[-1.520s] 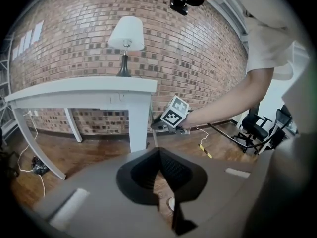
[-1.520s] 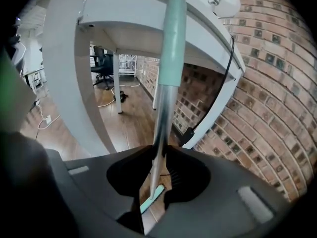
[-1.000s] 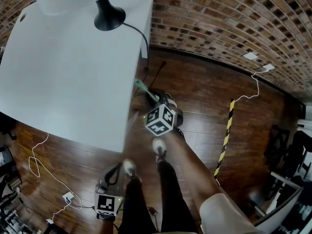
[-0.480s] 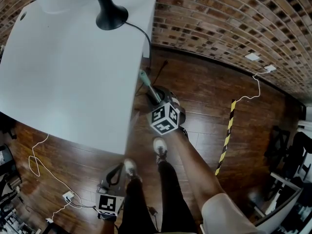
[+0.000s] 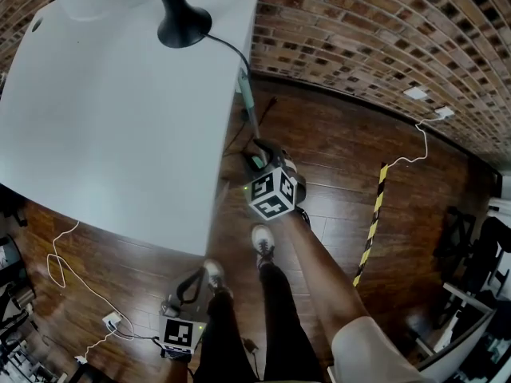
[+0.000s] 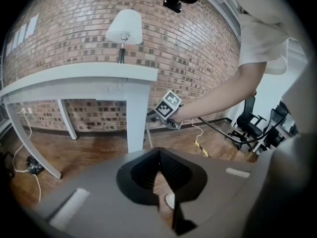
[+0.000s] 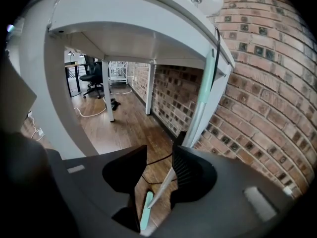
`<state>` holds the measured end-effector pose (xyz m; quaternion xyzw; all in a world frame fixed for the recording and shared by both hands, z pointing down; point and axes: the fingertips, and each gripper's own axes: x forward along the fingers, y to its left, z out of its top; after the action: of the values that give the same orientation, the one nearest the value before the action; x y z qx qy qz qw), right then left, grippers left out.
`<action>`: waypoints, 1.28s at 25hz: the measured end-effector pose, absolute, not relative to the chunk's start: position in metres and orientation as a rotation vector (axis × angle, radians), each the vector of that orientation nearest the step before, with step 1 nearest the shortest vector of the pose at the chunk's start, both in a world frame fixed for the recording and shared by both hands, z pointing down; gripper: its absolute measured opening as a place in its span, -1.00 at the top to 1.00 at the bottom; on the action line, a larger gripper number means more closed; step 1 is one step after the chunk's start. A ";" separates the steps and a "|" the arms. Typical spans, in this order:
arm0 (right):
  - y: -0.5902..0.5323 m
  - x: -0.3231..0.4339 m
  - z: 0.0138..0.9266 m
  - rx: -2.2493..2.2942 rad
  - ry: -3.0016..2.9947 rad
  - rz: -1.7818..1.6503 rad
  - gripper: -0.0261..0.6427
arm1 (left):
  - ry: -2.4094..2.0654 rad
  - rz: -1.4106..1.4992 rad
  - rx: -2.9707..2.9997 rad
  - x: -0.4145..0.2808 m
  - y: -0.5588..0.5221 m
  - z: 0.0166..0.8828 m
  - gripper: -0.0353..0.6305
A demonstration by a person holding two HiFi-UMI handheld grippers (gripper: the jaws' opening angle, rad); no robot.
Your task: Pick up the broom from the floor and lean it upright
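Observation:
The broom has a pale green handle (image 5: 248, 106) that stands steeply, its top resting against the white table's edge (image 5: 231, 70). In the right gripper view the handle (image 7: 202, 93) rises between the jaws to the tabletop's rim, and a green part of the broom (image 7: 144, 213) shows low between them. My right gripper (image 5: 259, 156) (image 7: 159, 170) is around the lower handle; its jaws are opening and the pads stand off the handle. My left gripper (image 5: 188, 282) (image 6: 159, 155) hangs low beside the person's legs, shut and empty, well away from the broom.
A black lamp base (image 5: 182, 24) with its cord sits on the table. The brick wall (image 5: 359, 38) runs close behind the broom. White cables (image 5: 72, 286) and a yellow-black strip (image 5: 371, 222) lie on the wood floor. The person's shoes (image 5: 261, 242) stand just behind the right gripper. Office chairs stand at the far right.
The broom handle has swung from a low tilt up to the table edge. The right gripper's jaws have opened off the handle. The left gripper has not moved.

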<state>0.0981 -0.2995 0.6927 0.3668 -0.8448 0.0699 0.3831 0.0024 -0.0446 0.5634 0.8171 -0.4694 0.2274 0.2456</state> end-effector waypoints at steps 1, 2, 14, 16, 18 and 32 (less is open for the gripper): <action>-0.300 0.099 0.694 0.942 -2.152 0.180 0.39 | -1.283 0.612 2.222 0.002 -0.045 0.564 0.90; -0.302 0.101 0.695 0.951 -2.148 0.184 0.39 | -1.284 0.608 2.216 0.002 -0.044 0.565 0.90; -0.308 0.114 0.689 1.026 -2.123 0.203 0.64 | -1.282 0.622 2.225 -0.001 -0.048 0.565 0.90; -0.303 0.118 0.681 1.041 -2.130 0.194 0.88 | -1.289 0.610 2.236 -0.001 -0.050 0.559 0.90; -0.297 0.120 0.673 1.051 -2.141 0.207 0.89 | -1.295 0.607 2.244 -0.003 -0.052 0.553 0.90; -0.210 0.165 0.501 1.347 -2.208 0.265 0.89 | -1.377 0.375 2.328 -0.048 -0.085 0.446 0.90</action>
<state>0.1646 -0.2104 0.5014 0.4992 -0.8183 0.0981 0.2673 -0.0479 -0.0850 0.4458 0.8346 -0.4936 0.1343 0.2042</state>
